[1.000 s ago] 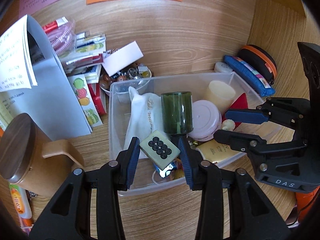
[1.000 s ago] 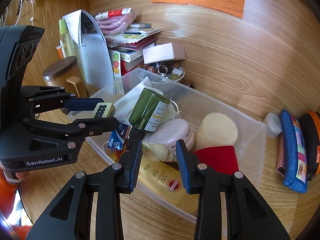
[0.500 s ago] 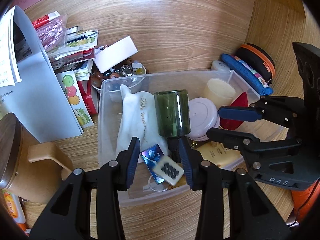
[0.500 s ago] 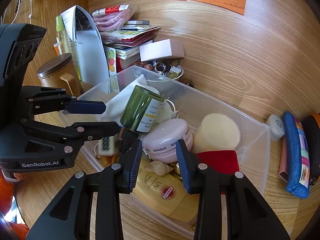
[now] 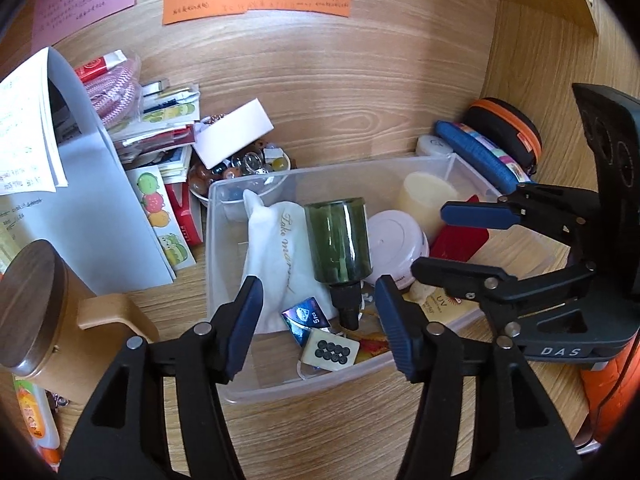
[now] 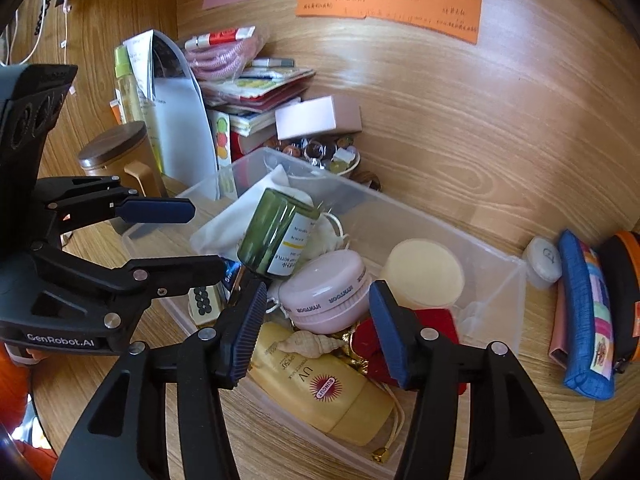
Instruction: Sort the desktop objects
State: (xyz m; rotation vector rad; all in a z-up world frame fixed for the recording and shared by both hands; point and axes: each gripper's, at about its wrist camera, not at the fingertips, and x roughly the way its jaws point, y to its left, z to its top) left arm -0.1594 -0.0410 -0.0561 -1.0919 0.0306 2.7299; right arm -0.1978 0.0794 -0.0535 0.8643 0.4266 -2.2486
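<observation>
One mahjong tile [image 5: 329, 350] lies loose in your clear plastic bin [image 5: 280, 384], at the near edge, dots up, just beside a small blue packet [image 5: 305, 315] and the neck of a green bottle [image 5: 339, 242] lying on a white pouch [image 5: 276, 248] — your left gripper [image 5: 318, 314] hangs above it, jaws opening, gripping nothing. Your right gripper [image 6: 318, 330] is also opening and empty, over a yellow sunscreen tube [image 6: 324, 392] and a seashell [image 6: 310, 344] — pink jar [image 6: 326, 290] behind
</observation>
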